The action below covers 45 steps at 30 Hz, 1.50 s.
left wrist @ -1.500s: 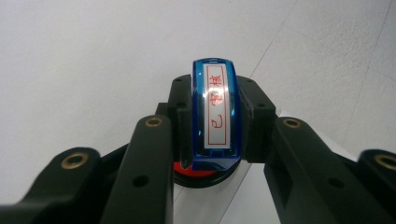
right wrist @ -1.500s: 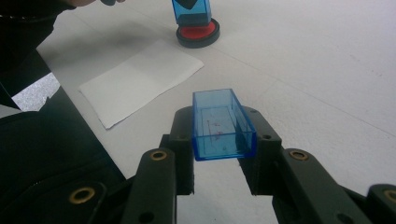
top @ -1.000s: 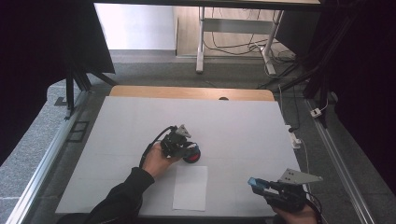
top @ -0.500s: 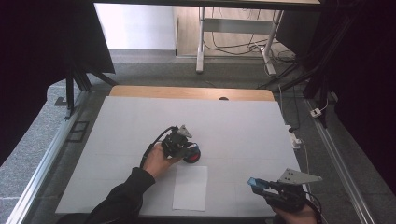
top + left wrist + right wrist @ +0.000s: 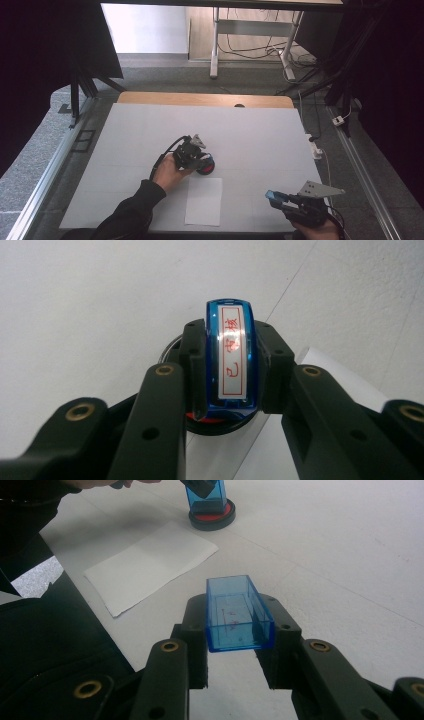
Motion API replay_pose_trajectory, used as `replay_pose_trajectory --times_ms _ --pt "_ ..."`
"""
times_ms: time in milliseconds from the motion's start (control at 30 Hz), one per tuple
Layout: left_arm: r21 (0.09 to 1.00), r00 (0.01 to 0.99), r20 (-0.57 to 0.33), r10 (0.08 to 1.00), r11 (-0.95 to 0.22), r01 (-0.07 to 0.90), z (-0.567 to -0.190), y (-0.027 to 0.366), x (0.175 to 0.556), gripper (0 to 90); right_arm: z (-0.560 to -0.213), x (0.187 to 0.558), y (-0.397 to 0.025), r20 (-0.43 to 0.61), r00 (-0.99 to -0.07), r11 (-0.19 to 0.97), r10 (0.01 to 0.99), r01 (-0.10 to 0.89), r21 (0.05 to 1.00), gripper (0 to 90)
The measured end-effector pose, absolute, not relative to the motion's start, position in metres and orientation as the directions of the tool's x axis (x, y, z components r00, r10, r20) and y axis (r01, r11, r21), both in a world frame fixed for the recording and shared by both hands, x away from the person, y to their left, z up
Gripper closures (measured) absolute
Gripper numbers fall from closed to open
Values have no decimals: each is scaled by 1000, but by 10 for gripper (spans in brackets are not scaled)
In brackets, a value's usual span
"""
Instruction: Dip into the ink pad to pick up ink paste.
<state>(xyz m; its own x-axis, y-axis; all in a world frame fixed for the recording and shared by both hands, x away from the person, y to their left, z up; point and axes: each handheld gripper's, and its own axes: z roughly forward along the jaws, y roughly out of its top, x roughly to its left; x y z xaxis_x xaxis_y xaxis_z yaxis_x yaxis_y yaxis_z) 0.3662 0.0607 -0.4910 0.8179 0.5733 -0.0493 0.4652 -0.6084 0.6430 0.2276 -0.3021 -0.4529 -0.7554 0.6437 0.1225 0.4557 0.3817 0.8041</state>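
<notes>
My left gripper (image 5: 198,157) is shut on a blue stamp (image 5: 232,365) with red characters on its white label. The stamp stands upright with its lower end on a round red ink pad (image 5: 206,166) in a black case, near the middle of the table. In the right gripper view the stamp (image 5: 206,495) and ink pad (image 5: 212,517) are at the top. A white sheet of paper (image 5: 204,201) lies just in front of the pad. My right gripper (image 5: 274,196), near the front right edge, is shut on a clear blue stamp cap (image 5: 237,615), held above the table.
A white board (image 5: 250,130) covers the tabletop, with a wooden strip (image 5: 200,99) showing at its far edge. A white power strip (image 5: 316,148) hangs at the right edge. Metal rails run along both sides. A dark sleeve (image 5: 45,630) lies at the near left.
</notes>
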Motion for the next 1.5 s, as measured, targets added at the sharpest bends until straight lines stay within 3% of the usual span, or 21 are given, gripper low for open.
replay_pose_trajectory --times_ms 167,633,1167,1500 --pt "635 820 -10 572 -630 448 -490 57 363 705 -453 228 -302 124 -756 382 643 456 804 687" --pt "659 805 -144 576 -551 512 -495 71 374 704 -453 228 -302 124 -757 382 642 456 804 687" --pt "664 828 -55 558 -598 448 -492 64 367 699 -453 227 -303 125 -758 378 641 453 807 687" --pt "688 837 -65 544 -582 432 -485 66 363 698 -453 227 -303 127 -758 378 639 454 807 687"
